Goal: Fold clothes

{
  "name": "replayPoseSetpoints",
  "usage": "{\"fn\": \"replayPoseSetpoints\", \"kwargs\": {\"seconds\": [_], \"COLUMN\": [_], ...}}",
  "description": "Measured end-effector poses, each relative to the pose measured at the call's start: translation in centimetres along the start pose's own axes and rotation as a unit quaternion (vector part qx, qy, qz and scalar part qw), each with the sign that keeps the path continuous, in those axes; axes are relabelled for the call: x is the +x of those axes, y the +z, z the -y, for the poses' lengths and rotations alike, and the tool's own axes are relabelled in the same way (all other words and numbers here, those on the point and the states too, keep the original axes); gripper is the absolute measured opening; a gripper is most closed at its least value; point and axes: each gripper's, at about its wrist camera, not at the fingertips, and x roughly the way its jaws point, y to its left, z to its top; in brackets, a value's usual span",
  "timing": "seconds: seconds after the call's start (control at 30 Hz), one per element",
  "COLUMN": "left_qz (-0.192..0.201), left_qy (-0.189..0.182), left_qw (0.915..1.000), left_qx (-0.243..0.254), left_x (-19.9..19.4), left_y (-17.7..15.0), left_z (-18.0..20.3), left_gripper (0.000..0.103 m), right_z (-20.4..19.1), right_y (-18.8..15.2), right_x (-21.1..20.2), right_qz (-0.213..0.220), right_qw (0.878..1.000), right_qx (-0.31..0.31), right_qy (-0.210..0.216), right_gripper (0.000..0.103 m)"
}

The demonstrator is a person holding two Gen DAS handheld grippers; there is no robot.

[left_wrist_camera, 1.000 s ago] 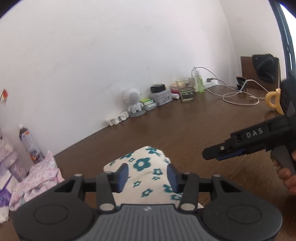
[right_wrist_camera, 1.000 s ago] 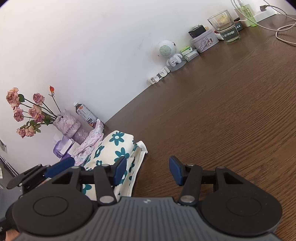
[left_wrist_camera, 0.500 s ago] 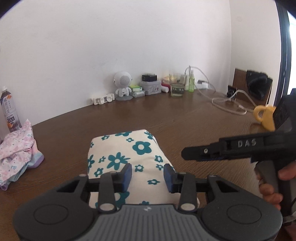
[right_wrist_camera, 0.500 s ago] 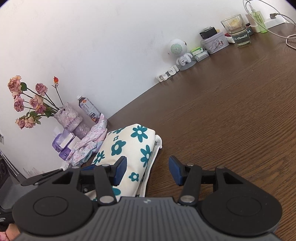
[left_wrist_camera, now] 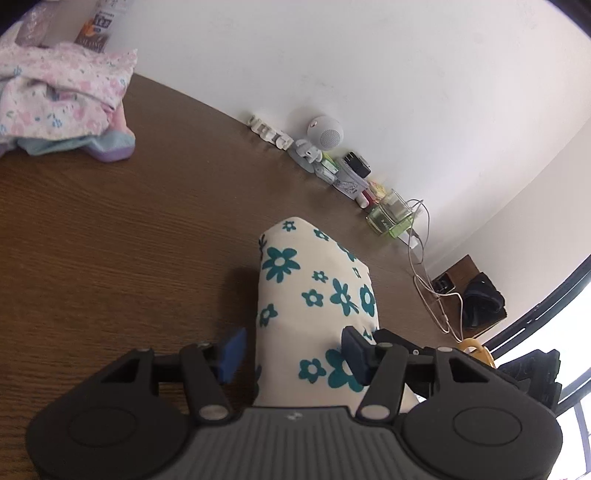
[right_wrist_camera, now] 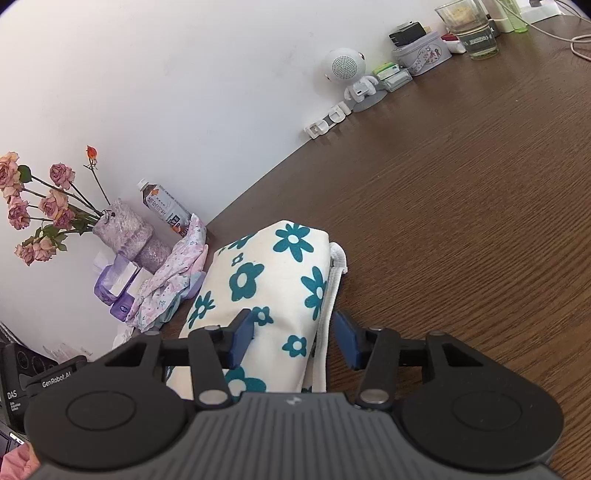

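Lying on the brown desk (right_wrist_camera: pixel 480 206), the folded cloth (right_wrist_camera: pixel 273 280) is cream with teal flowers, and a white edge shows along its right side. The left tool (left_wrist_camera: pixel 293 350) hangs over the cloth's near end with its blue pads spread wide; the cloth runs between them, but neither pad visibly presses it. The right tool (right_wrist_camera: pixel 291 338) is likewise wide open, its pads straddling the cloth's near right edge without clamping it. A crumpled pink garment (right_wrist_camera: pixel 173 273) sits beside the cloth toward the wall, next to a bottle (right_wrist_camera: pixel 164 210) and a vase (right_wrist_camera: pixel 129 236) of dried roses. A small robot figure (right_wrist_camera: pixel 351 74) and a glass (right_wrist_camera: pixel 471 29) stand along the wall.
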Motion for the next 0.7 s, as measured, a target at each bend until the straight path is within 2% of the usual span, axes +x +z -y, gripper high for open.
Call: {"fn": "replayPoseSetpoints", "kwargs": {"seconds": [0.03,0.07,0.23,0.5,0.63,0.7], "left_qz": [-0.005,-0.010,-0.033,0.010,0.027,0.028], "left_qy": [-0.008,-0.017,-0.054,-0.009,0.008,0.010], "left_qw": [0.9999,0.9997,0.9962,0.9963,0.9953,0.9952], "left_qx": [-0.009,-0.018,-0.060,-0.084,-0.093,-0.093], "left_x": [0.1,0.2,0.5,-5.7,-7.6,-7.8], "left_y": [-0.1,-0.1,-0.5,-1.7,-2.2,-2.2], "left_z": [-0.4,-0.8,-2.8,-6.2,-7.5,-7.6], "left_gripper": [0.043,0.041,0.037,0.036,0.037,0.038], "right_z": [-0.1,-0.1,-0.9,-5.2,-7.3,-8.0], "right_y": [-0.1,-0.2,-0.6,-2.8,-4.1,-4.5], "right_x": [0.2,0.3,1.0,4.4,6.0,5.4], "right_qz": [-0.002,-0.004,-0.014,-0.068,-0.089,-0.088], "right_qw": [1.000,1.000,1.000,0.995,0.992,0.991], "right_qx": [0.001,0.000,-0.003,-0.031,-0.046,-0.064], "right_qy": [0.004,0.005,0.011,0.061,0.077,0.079], "right_gripper": [0.034,0.029,0.024,0.024,0.024,0.025]}}
